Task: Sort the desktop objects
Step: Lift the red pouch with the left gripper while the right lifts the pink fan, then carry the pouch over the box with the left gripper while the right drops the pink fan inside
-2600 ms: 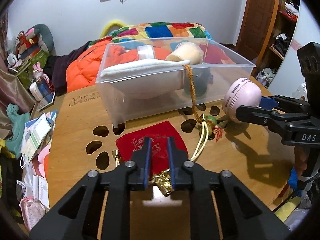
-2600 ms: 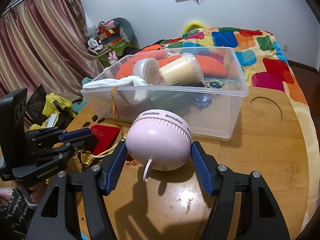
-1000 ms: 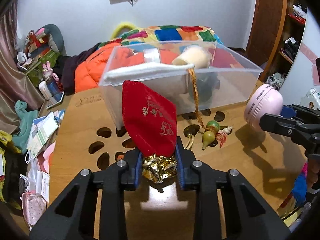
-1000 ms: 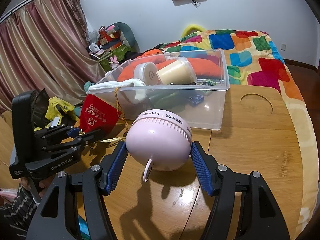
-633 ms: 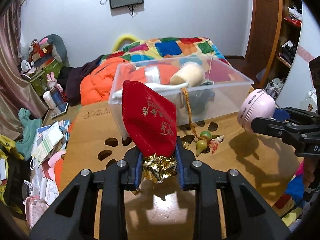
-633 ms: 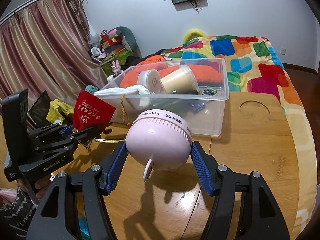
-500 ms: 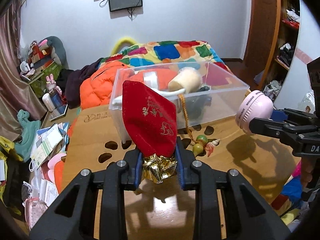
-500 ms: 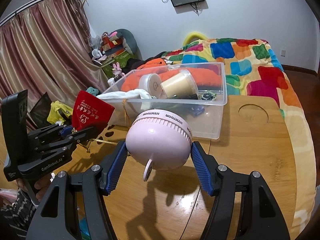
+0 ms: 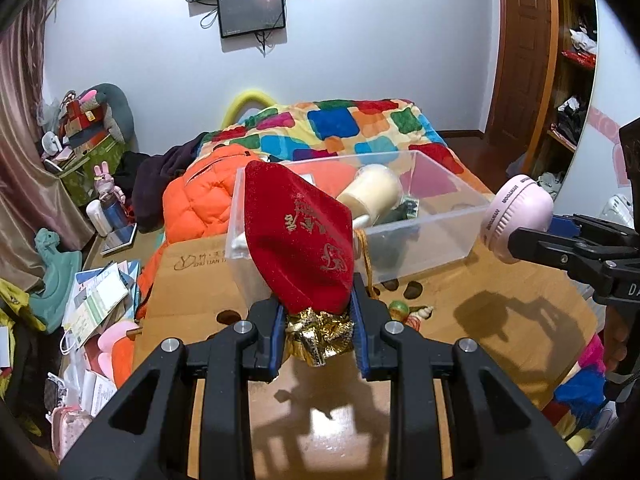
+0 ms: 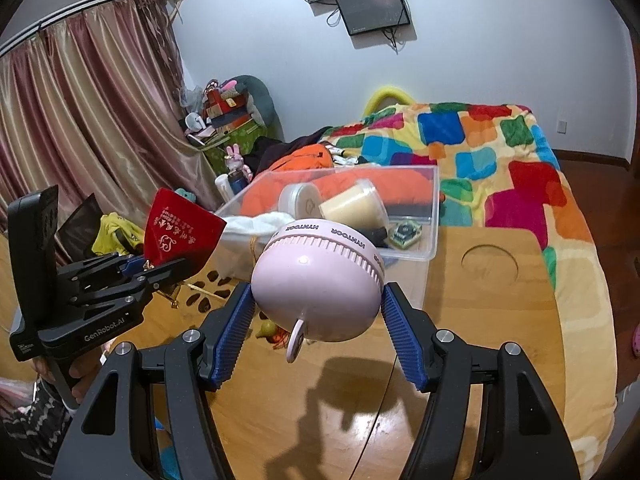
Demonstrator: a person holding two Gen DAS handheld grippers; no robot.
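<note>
My left gripper (image 9: 318, 330) is shut on a red velvet pouch (image 9: 300, 240) by its gold tie, holding it upright above the wooden table (image 9: 320, 408); it also shows in the right wrist view (image 10: 180, 236). My right gripper (image 10: 318, 320) is shut on a pink round fan (image 10: 320, 280), held above the table; the fan shows at the right of the left wrist view (image 9: 516, 220). A clear plastic bin (image 9: 432, 224) stands beyond both, holding a cream cup (image 10: 354, 208), a white round tub (image 10: 298, 202) and a white cloth (image 10: 260, 226).
A gourd charm on an orange cord (image 9: 400, 310) lies on the table in front of the bin, the cord draped over the bin wall. The table has cut-out holes (image 10: 488, 266). A bed with a colourful quilt (image 10: 500, 152) is behind. Clutter lies on the floor at left (image 9: 92, 304).
Both grippers have risen and pulled back from the bin. The red pouch, which lay flat on the table, is lifted clear of it. The fan stays clamped.
</note>
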